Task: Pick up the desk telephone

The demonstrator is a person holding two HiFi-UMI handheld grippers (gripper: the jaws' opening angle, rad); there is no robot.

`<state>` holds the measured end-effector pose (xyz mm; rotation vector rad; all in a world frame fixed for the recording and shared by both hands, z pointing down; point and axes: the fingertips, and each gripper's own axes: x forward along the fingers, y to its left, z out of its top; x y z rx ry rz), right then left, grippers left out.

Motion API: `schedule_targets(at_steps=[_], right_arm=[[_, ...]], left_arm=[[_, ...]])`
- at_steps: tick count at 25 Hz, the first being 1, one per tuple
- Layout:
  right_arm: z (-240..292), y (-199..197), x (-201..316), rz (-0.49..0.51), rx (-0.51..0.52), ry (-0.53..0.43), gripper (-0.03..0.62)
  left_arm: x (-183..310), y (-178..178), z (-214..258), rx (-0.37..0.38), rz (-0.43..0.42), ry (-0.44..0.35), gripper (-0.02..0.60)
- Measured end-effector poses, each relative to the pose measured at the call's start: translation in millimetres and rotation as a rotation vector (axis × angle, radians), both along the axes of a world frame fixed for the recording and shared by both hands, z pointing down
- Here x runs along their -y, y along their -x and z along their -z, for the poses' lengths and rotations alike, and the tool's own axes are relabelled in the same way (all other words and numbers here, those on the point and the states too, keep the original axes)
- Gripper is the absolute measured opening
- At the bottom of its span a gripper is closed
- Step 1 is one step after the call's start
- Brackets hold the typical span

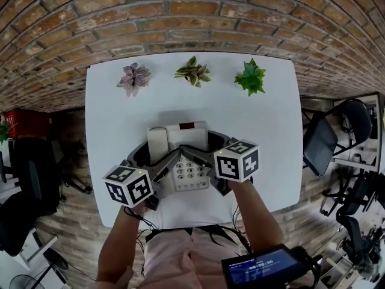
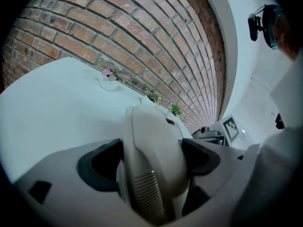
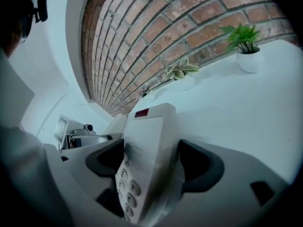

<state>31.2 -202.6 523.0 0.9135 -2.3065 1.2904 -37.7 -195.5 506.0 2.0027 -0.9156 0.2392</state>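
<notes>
A beige desk telephone [image 1: 187, 138] with a keypad and a small red window lies on the white table [image 1: 258, 131] near its front edge. Its handset [image 1: 157, 143] rests in the cradle on the left side. My left gripper [image 1: 158, 159] straddles the handset [image 2: 152, 145]. The dark pads [image 2: 102, 162] stand close on both sides, and I see no squeeze. My right gripper [image 1: 204, 153] straddles the keypad side of the telephone [image 3: 147, 131]. Its pads [image 3: 201, 167] flank the body, with a thin gap on the right. Both grippers stand open and point down toward the phone.
Three small potted plants [image 1: 194, 72] line the table's far edge below the brick wall [image 1: 192, 17]. Dark office chairs [image 1: 331, 140] stand to the right and a red crate [image 1: 24, 122] to the left. A black device with a screen [image 1: 264, 268] hangs at the person's waist.
</notes>
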Motion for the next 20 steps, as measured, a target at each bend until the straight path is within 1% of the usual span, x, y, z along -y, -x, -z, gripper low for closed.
schedule_targets(at_steps=[1,3,5,8,12,15,18,20], right_arm=[[-0.9,1.2,2.0,0.008,0.010,0.021,0.392],[-0.9,2.2,4.6,0.020,0.017,0.043,0.387],[1.0,2.0,4.6,0.013,0.020,0.029,0.376],[8.1,1.9,4.4,-0.017,0.040,-0.049,0.354],[25.4,5.1,3.3,-0.007,0.102,-0.197,0.342],[38.7,3.2,-1.6,-0.011,0.143,-0.309,0.330],[47.8,1.9,-8.2,-0.016,0.171,-0.381,0.321],[50.8,3.4,-14.1,-0.009,0.187,-0.408,0.319]], left_arm=[[-0.1,-0.3,0.1,-0.005,-0.005,0.001,0.414],[-0.2,-1.0,0.4,-0.007,-0.016,0.000,0.414],[-0.5,-1.3,0.8,0.002,-0.023,-0.006,0.414],[-1.0,0.8,4.9,0.012,-0.012,-0.038,0.413],[-6.9,5.8,18.9,0.044,0.016,-0.133,0.413],[-13.3,6.1,28.4,0.057,0.012,-0.209,0.413],[-20.8,4.9,32.7,0.042,-0.024,-0.259,0.423],[-26.5,4.7,31.8,-0.002,-0.064,-0.251,0.450]])
